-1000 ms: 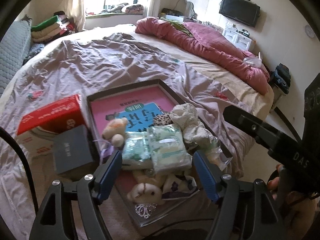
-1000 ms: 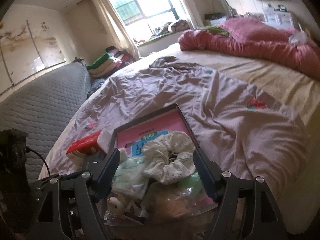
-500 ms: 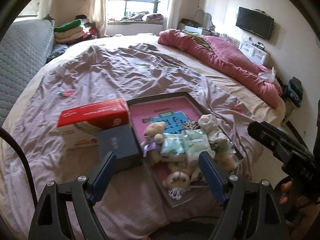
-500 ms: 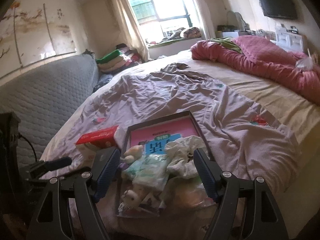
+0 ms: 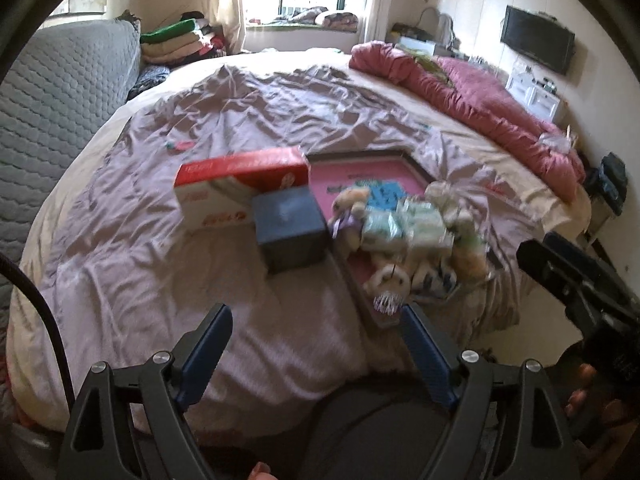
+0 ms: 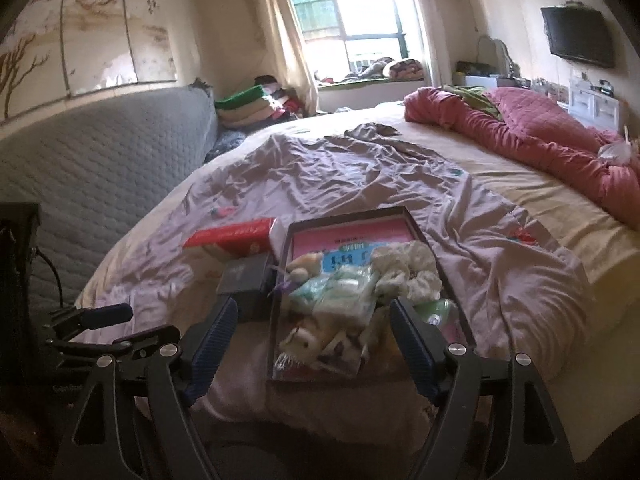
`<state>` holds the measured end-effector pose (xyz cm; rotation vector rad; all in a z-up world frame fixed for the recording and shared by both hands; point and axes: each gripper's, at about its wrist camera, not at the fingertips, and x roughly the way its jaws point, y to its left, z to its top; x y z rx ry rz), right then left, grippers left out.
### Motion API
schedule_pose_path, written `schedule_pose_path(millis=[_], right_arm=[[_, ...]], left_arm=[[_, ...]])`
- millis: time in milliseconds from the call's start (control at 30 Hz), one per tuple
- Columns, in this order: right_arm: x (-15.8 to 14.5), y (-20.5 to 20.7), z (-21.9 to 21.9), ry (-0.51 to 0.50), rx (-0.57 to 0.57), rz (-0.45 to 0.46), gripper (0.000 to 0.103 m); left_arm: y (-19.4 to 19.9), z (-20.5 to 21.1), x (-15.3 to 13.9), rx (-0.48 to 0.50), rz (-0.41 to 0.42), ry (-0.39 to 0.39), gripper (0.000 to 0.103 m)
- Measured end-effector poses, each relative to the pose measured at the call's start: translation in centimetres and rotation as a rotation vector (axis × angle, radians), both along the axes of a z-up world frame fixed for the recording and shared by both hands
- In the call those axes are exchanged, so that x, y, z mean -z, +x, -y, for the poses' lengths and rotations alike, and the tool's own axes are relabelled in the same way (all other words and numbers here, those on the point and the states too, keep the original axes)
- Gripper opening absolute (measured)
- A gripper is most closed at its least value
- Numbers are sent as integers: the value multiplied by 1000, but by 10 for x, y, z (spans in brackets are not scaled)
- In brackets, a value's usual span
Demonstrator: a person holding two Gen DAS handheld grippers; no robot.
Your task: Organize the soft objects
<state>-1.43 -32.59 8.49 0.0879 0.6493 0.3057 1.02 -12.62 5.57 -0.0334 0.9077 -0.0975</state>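
Observation:
A shallow dark-rimmed tray with a pink base (image 5: 360, 157) (image 6: 348, 216) lies on the bed near its foot edge. In it are soft things: a plush bear (image 5: 352, 204) (image 6: 306, 264), pale green tissue packs (image 5: 404, 220) (image 6: 344, 292), a white scrunchie (image 6: 404, 268) and a small white plush (image 5: 386, 282) (image 6: 304, 338). My left gripper (image 5: 316, 344) is open and empty, held back from the bed edge. My right gripper (image 6: 312, 336) is open and empty, just short of the tray's near end.
A red and white box (image 5: 240, 184) (image 6: 232, 238) and a dark blue box (image 5: 290, 228) (image 6: 244, 276) stand left of the tray. A crumpled mauve sheet (image 5: 260, 120) covers the bed. A pink quilt (image 5: 480, 104) lies at the far right, a grey padded headboard (image 6: 100, 152) at the left.
Both grippers have drawn back from the tray and risen, so the tray looks smaller and farther. Both stay open and empty. The things in the tray have not moved.

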Motion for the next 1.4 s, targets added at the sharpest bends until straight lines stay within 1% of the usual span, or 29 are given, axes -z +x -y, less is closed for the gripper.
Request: schedule_pose_path(millis=[100, 200, 267, 433, 633, 767, 900, 1100, 1400], right_arm=[[5, -10, -2, 7, -2, -34, 80], [9, -16, -6, -21, 24, -78, 80], [10, -21, -6, -5, 23, -98, 80], [7, -28, -5, -17, 30, -99, 80], [13, -34, -4, -24, 28, -139, 80], [12, -39, -12, -60, 17, -116, 80], [9, -43, -16, -65, 11, -101, 80], [4, -47, -22, -89, 0, -63, 80], [7, -48, -24, -84, -3, -74, 80]], left_arm=[[-13, 0, 1, -10, -11, 19, 85], [-21, -1, 2, -38, -28, 9, 85], [-25, 0, 3, -48, -38, 1, 85], [-36, 2, 6, -38, -54, 5, 85], [-48, -2, 7, -42, -77, -2, 85], [-54, -11, 3, -62, -64, -1, 85], [-55, -18, 0, -77, -58, -12, 85], [-55, -19, 0, -74, -57, -12, 85], [-55, -16, 0, -73, -55, -5, 85]])
